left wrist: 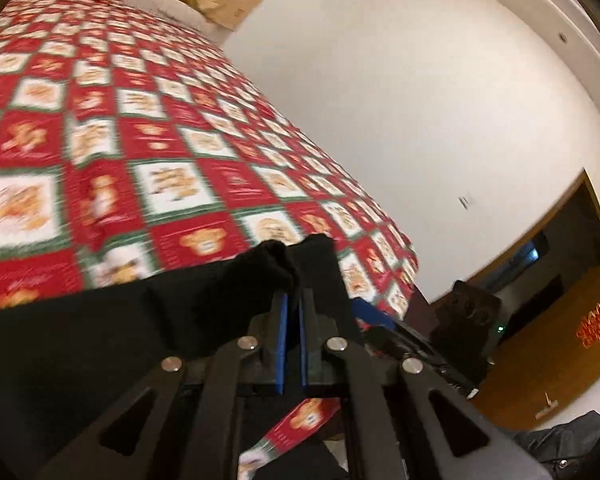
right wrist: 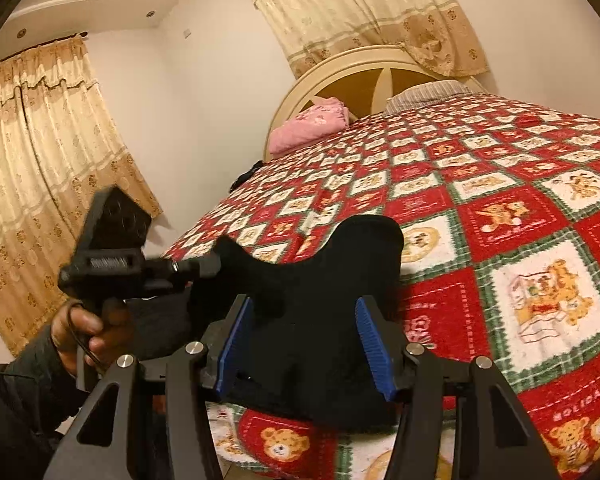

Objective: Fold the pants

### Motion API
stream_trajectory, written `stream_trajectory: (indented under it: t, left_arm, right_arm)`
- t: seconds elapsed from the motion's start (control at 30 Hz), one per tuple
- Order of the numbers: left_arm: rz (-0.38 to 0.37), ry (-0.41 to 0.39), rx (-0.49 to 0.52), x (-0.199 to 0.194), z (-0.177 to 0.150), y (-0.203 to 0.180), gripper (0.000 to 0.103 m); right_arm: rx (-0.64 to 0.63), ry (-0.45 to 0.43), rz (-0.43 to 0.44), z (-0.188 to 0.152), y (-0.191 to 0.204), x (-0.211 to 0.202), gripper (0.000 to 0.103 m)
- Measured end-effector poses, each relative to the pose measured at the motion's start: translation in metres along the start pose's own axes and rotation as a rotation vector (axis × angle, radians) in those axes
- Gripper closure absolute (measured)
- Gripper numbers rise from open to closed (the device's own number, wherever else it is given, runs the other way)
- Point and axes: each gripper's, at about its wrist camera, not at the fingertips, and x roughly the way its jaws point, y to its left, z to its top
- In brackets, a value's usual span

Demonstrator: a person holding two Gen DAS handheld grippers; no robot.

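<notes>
The black pants (right wrist: 320, 300) lie bunched near the front edge of the bed with the red teddy-bear blanket (right wrist: 500, 208). My left gripper (left wrist: 293, 300) is shut on a corner of the pants (left wrist: 140, 320), which stretch away to the left in its view. In the right wrist view the left gripper (right wrist: 210, 266) holds that corner lifted at the left of the heap. My right gripper (right wrist: 304, 340) is open, its blue pads (right wrist: 370, 344) standing either side of the black cloth, which lies between them.
A pink folded cloth (right wrist: 310, 122) and a striped pillow (right wrist: 428, 94) lie by the headboard (right wrist: 340, 76). Curtains (right wrist: 40, 168) hang at the left. A white wall (left wrist: 420, 120) and a doorway (left wrist: 540, 260) are beyond the bed's side.
</notes>
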Motion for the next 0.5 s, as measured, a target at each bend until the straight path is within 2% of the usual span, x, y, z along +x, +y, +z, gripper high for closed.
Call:
stream_trajectory:
  t: [0.1,0.2,0.33,0.5]
  left_arm:
    - [0.035,0.020,0.019,0.008,0.002,-0.002,0.098]
    - [0.057,0.023,-0.015,0.007,-0.002,0.010,0.098]
    - [-0.039,0.027,-0.208,0.007,-0.013,0.034,0.098]
    - [-0.084,0.031,-0.207,0.015,-0.010,0.017,0.098]
  right_arm:
    - [0.036,-0.010,-0.008,0.001,-0.010,-0.003,0.047]
    - [0.062,-0.010,-0.010,0.002,-0.018,-0.003,0.047]
    - [0.070,-0.001,-0.013,0.001,-0.019,-0.001,0.047]
    - [-0.006,-0.005,-0.004,-0.001,-0.003,-0.002,0.047]
